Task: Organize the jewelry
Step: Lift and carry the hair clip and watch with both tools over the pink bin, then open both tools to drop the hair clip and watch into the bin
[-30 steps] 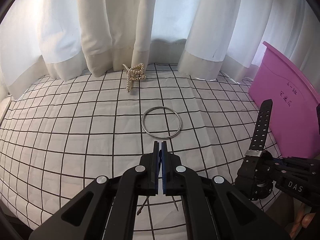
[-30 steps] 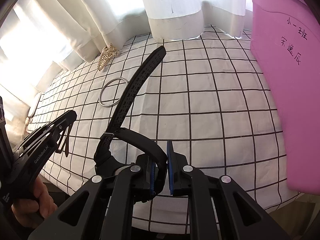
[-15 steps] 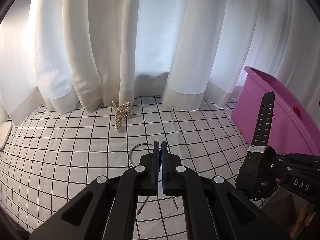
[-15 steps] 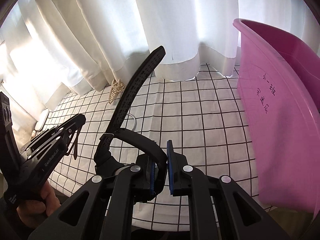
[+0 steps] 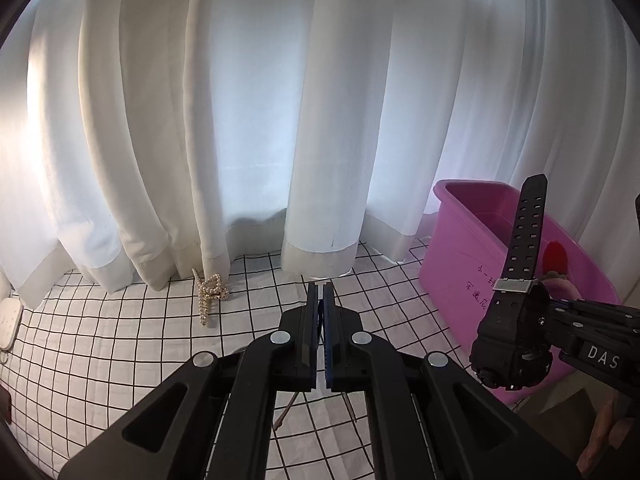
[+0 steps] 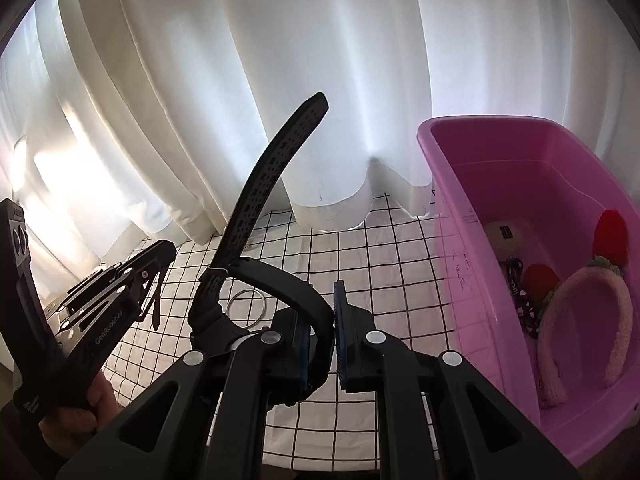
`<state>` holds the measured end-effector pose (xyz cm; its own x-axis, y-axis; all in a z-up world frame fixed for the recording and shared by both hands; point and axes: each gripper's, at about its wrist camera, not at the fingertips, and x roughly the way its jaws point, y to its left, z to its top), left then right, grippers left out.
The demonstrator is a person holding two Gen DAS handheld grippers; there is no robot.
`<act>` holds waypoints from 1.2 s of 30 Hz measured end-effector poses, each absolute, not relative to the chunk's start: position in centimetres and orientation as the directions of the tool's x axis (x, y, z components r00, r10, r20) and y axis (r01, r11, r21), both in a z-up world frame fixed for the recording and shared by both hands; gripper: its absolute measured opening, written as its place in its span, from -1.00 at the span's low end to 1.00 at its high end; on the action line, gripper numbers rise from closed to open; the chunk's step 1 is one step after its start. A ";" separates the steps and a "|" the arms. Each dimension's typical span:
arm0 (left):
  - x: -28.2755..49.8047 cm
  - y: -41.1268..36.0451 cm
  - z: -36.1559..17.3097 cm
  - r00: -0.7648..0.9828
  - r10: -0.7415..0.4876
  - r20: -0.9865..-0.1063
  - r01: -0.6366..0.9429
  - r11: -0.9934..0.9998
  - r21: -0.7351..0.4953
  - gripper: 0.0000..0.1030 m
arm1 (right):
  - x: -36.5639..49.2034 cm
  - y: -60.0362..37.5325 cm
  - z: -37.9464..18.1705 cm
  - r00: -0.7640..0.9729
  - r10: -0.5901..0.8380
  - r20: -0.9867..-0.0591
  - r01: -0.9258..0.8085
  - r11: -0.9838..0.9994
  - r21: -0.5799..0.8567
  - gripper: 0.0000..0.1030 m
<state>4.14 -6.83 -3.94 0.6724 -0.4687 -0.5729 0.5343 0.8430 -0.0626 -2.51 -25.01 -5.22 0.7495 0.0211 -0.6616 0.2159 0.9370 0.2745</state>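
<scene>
My right gripper [image 6: 325, 320] is shut on the lower strap of a black watch [image 6: 208, 316], held in the air left of the pink tub [image 6: 448, 232]. The watch's long perforated strap [image 6: 272, 184] sticks up. In the left wrist view the watch [image 5: 516, 344] hangs at the right in front of the tub [image 5: 456, 256]. My left gripper [image 5: 320, 294] is shut on a thin dark hairpin-like piece [image 6: 155, 300] whose legs dangle below the fingertips. A silver bangle [image 6: 246, 308] and a pearl hair claw [image 5: 208, 292] lie on the checked cloth [image 5: 100, 340].
White curtains hang along the table's far edge. The tub holds a fluffy pink headband [image 6: 580, 320] with red ears, a dark chain [image 6: 520, 300] and a small card. A white device [image 5: 8, 320] lies at the far left. A hand [image 6: 76, 420] grips the left tool.
Both grippers have risen well above the cloth with their pieces still held. The views have tilted up, so the curtains fill more of them and the tub's inside shows.
</scene>
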 end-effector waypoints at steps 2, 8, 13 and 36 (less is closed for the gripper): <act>3.9 -8.4 -3.2 0.661 -0.491 -0.567 0.557 0.828 -0.067 -0.95 | -3.3 -26.6 -4.5 0.757 0.000 -0.653 0.240 0.930 0.278 -0.80; 2.5 -14.7 -0.8 0.603 -0.590 -0.536 0.655 0.750 -0.090 -0.95 | -6.8 -32.2 -2.6 0.768 -0.111 -0.631 0.348 0.899 0.266 -0.80; 1.2 -20.7 0.3 0.526 -0.653 -0.545 0.726 0.679 -0.113 -0.95 | -9.5 -37.2 -2.4 0.741 -0.188 -0.644 0.441 0.861 0.255 -0.80; 1.9 -35.7 -4.6 0.375 -0.480 -0.793 0.737 0.673 -0.058 -0.94 | -8.5 -46.4 -7.4 0.599 -0.171 -0.782 0.511 0.834 0.209 -0.78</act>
<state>1.87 -35.72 -4.62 0.3752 -0.4797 -0.7932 0.7375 0.6729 -0.0581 -8.51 -46.41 -7.35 0.5990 -0.1708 -0.7824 0.5111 0.8337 0.2093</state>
